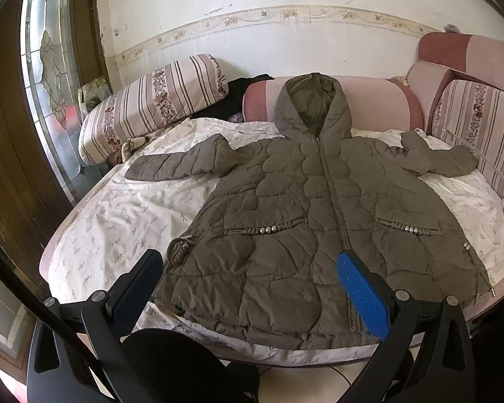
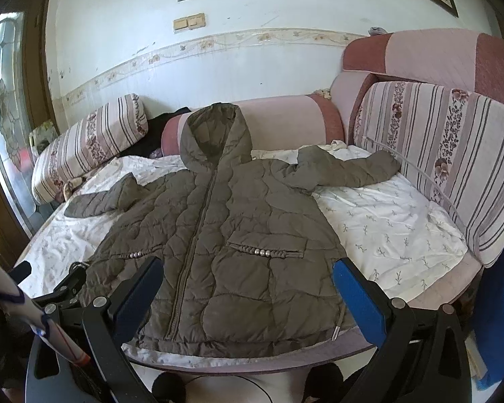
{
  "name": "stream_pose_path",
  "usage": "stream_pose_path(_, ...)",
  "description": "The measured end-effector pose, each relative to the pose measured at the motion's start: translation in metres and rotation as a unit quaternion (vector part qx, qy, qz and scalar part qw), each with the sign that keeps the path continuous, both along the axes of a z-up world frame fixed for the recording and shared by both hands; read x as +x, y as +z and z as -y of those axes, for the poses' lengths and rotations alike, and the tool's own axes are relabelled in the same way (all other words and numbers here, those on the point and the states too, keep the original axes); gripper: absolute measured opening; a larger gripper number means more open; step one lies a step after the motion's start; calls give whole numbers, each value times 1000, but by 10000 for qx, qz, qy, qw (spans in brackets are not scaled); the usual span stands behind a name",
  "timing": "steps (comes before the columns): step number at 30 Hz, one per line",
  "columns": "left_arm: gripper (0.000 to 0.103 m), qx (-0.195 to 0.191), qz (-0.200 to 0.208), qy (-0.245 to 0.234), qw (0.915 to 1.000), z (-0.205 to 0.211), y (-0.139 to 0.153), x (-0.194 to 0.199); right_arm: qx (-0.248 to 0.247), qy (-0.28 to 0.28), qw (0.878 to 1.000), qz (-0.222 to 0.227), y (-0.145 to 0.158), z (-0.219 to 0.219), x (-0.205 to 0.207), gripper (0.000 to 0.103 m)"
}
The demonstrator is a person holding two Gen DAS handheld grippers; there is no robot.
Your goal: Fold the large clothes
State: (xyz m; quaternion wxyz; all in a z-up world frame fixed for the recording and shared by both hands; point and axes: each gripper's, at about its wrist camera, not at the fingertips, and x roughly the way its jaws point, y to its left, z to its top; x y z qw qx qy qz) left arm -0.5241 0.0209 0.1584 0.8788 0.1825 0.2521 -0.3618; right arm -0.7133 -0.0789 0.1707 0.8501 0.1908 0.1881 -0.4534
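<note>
Both grippers hang spread and empty short of the near edge of the bed (image 1: 94, 221): the left gripper (image 1: 248, 288) over the jacket's hem on its own side, the right gripper (image 2: 248, 288) over the other half. The olive quilted jacket (image 1: 305, 208) lies front up on the white sheet (image 2: 386, 221), zipped, hood (image 1: 310, 104) toward the bolster cushions, both sleeves out sideways. Nothing is folded yet, so the first fold — likely a sleeve brought across the chest — is still ahead. To do it well, pinch a sleeve (image 2: 349, 168) near the cuff, taking both padded layers, lift low, and lay it flat over the zip — the puffy fill tends to spring back, so press it down before letting go.
</note>
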Motion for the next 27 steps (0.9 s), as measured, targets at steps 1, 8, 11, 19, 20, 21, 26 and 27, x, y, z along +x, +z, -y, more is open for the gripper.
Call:
stream_pose_path(1, 103, -5, 12, -6, 10000, 2, 1, 0, 12, -48, 10000, -9, 1, 3, -3, 103)
stream_pose_path(8, 103, 17, 17, -153, 9999, 27, 1, 7, 53, -324, 9994, -75, 2, 28, -14, 103)
stream_pose_path(11, 103, -25, 24, -175, 9998, 42, 0, 15, 99, -454, 9987, -193, 2, 42, -14, 103)
stream_pose_path(19, 103, -174, -13, -68, 9998, 109, 7, 58, 481, -572, 9971, -165, 5, 103, -11, 103)
stream_pose_path(20, 103, -199, -16, -56, 9998, 120, 8, 63, 556, -596, 9966, -118, 5, 112, -13, 103)
stream_pose_path(21, 103, -225, -10, -47, 9997, 133, 9, 69, 667, -644, 9957, -61, 5, 124, -16, 103)
stream_pose_path(26, 103, -160, -190, -152, 9996, 207, -15, 97, 1017, -938, 9903, 77, -1, 175, -32, 103)
stream_pose_path(27, 103, -95, -226, -166, 9996, 216, -26, 101, 1027, -974, 9899, 58, -3, 183, -34, 103)
